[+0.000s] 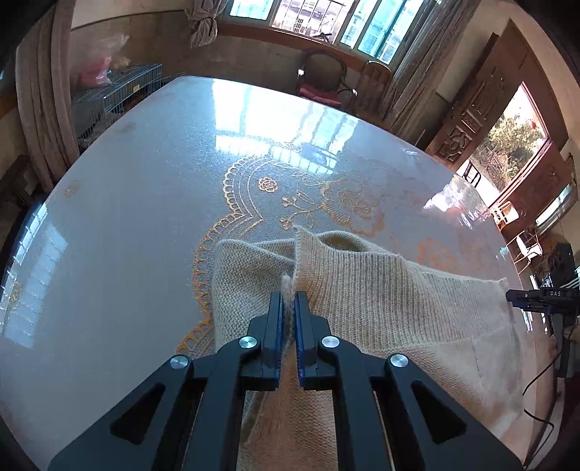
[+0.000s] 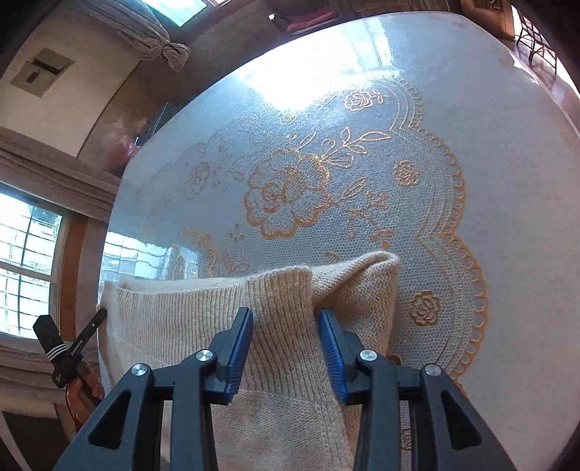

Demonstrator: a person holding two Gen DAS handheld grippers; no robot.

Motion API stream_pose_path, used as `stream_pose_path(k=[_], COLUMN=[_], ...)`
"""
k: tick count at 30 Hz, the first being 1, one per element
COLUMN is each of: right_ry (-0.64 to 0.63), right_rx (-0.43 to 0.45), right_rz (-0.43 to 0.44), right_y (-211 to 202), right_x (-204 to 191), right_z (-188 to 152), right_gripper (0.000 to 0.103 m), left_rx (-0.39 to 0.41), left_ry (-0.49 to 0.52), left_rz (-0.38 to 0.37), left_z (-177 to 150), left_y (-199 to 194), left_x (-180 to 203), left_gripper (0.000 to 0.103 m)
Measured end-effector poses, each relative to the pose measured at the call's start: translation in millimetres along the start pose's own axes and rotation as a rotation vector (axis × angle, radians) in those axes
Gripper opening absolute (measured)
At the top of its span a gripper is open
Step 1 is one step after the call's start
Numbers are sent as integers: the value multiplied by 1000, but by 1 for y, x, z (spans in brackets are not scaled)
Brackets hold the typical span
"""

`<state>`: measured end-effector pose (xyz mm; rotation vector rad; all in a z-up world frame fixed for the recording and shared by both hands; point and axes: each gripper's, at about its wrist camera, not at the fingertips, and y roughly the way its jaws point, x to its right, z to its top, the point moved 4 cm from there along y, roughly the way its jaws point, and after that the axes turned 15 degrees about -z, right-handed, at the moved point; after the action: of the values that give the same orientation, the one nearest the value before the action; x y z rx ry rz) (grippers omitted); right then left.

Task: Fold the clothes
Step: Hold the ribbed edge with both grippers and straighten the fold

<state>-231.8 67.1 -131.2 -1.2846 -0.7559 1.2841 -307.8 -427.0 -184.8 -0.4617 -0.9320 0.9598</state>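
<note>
- left wrist view: the left gripper (image 1: 289,295) is clenched on a thin ridge of the cream knitted sweater (image 1: 380,300), a tuft of knit sticking up between its blue pads (image 1: 277,319).
- the sweater lies on the near right part of the table (image 1: 145,217), its ribbed band standing up just beyond the fingertips and the rest spreading right towards the table's edge.
- the table is glossy grey with a gold lace and flower pattern (image 1: 232,203) that curves out from under the sweater's far left side.
- at the right edge of this view the tip of the right gripper (image 1: 522,297) shows, near the sweater's right end; its jaws cannot be read from here.
- beyond the far edge stands a chair (image 1: 326,79) under a row of windows (image 1: 326,21), and a wire cage (image 1: 119,94) sits at the far left.
- right wrist view: the right gripper (image 2: 286,320) has its jaws parted, with a raised ribbed fold of the sweater (image 2: 282,300) between the blue pads (image 2: 241,347); whether the pads press on the knit cannot be told.
- the sweater covers the near part of the table (image 2: 507,181), its far corner humped up just right of the gripper.
- a large gold flower (image 2: 286,192) of the pattern lies beyond the sweater.
</note>
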Motion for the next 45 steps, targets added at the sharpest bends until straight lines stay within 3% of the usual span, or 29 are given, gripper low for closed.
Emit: stream_pose_path(k=[1,4,6,8,10,12,13,15,18,20,21,25,27,29,31,34,41,45], right_ry=[-46,-168,-233,-299,-357,-336,-298,-224,-122,-127,-143,-174,-191,-220,-273,-363,-305,-399], right_rx=[13,80,144,201,252,247,235,210,167,111,103,86,59,29,33,88,83,210], right_rz=[-48,-188,-313,-463,-597,-573,-474,-328,-118,-66,-88,-188,-166,-201,-221,-268,-258,-306], right_y=[2,-3,-11,-17,-23,-20,-22,-28,-38,-33,-31,-22,-13,-1,6,9,6,-13], right_x=[-6,-23,-28,-31,-34,-27,-25,-19,-12,-10,1,-1,-2,-8,-14,-23,-13,-20], right_z=[-4,-12,-12,-12,-11,-10,-10,-10,-9,-9,0,-14,-15,-18,-20,-23,-22,-21], right_gripper=[28,17,14,14,14,15,15,30,30,30,31,33,35,47,52,52,51,54], left_rx=[10,83,153,173,88,19,12,8,3,12,13,15,15,12,5,3,2,5], left_ry=[22,69,76,97,73,40,35,34,25,37,39,33,17,17,20,21,7,11], left_rz=[1,-6,-25,25,71,110,103,102,75,71,69,63,63,66,68,70,57,58], left_z=[0,4,9,14,14,9,7,1,0,2,3,6,6,5,4,3,3,6], left_y=[-3,-21,-37,-37,-17,1,3,2,-2,-7,-9,-12,-12,-11,-10,-9,-7,-7], left_x=[4,17,22,23,14,4,3,1,4,8,9,9,6,5,4,4,4,4], left_gripper=[5,5,6,8,8,8,8,8,8,8,8,8,8,9,9,9,10,10])
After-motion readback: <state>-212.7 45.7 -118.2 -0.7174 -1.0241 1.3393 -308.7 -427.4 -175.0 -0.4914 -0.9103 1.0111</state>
